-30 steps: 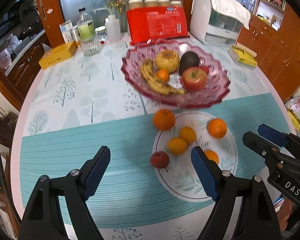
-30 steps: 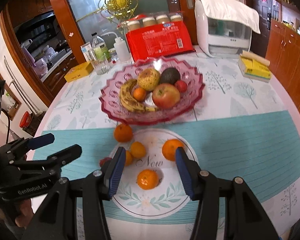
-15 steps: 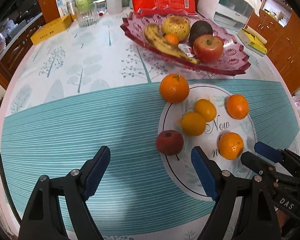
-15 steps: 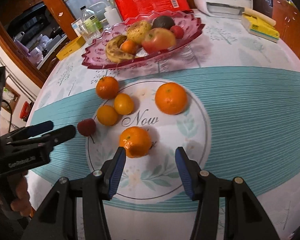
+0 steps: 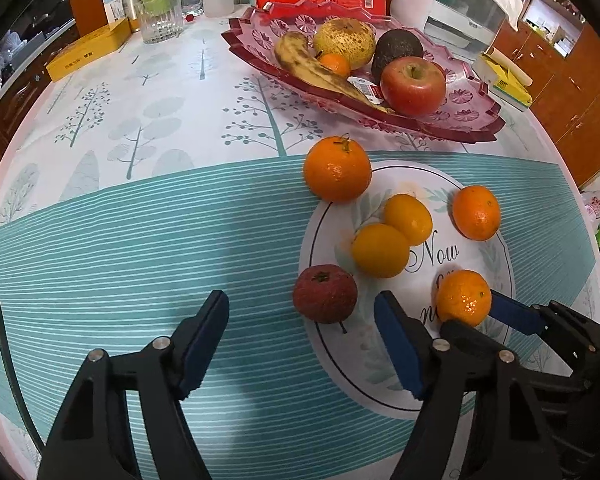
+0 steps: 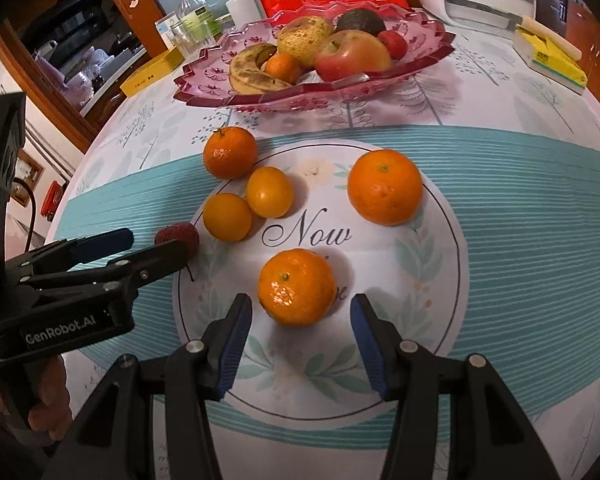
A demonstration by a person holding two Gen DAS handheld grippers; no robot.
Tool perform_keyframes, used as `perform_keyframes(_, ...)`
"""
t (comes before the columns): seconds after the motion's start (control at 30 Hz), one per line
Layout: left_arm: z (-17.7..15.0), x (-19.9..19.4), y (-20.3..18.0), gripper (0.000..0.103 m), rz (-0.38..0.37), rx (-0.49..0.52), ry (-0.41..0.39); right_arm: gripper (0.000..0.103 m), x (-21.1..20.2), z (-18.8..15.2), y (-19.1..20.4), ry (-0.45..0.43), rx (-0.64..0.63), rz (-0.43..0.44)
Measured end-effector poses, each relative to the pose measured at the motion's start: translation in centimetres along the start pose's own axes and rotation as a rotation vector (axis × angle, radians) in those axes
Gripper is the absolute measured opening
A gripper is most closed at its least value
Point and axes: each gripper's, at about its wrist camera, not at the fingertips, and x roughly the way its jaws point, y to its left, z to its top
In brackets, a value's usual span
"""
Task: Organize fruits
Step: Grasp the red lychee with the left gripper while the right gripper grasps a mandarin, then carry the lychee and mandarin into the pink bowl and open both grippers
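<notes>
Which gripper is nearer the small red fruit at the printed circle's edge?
Left. The left gripper has the red fruit just ahead of its open fingers; the right gripper is lined up on an orange instead.

Clothed table [image 5: 147, 216] bears pink fruit bowl [image 5: 472, 120], loose tangerines [image 5: 337, 169]

A matt printed cloth [image 5: 147, 216] is laid over the table. The pink bowl [image 5: 476, 120] is made of glossy cut glass. Dimpled, shiny peel is seen on the mandarin [image 6: 295, 286]; the lychee [image 5: 324, 293] is rough-skinned. A ribbed tumbler [image 5: 157, 16] is clear glass.
</notes>
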Motion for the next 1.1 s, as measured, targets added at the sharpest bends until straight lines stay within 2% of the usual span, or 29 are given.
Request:
perform_keyframes(0.1,0.0,0.4,-0.4,0.055,-0.012,0.009,0.007,0.052,0.3,0.1,0.3,0.000,-0.016,-0.011)
perform_keyframes(0.27,0.0,0.9,-0.9,0.044,-0.016,0.013,0.020,0.051,0.5,-0.1,0.4,-0.011,-0.040,-0.029)
perform_keyframes(0.4,0.1,1.3,-0.9,0.034,-0.028,-0.002,0.031,0.044,0.6,-0.1,0.4,-0.019,-0.052,-0.032)
perform_keyframes(0.47,0.0,1.4,-0.9,0.033,-0.028,-0.005,0.030,0.041,0.6,-0.1,0.4,-0.020,-0.054,-0.019)
perform_keyframes(0.8,-0.2,1.2,-0.5,0.032,-0.053,-0.030,0.027,0.041,0.5,-0.3,0.6,-0.023,-0.076,-0.031)
perform_keyframes(1.1,-0.1,-1.3,-0.8,0.031,-0.059,-0.020,-0.017,0.041,-0.4,-0.4,1.2,-0.024,-0.086,-0.014)
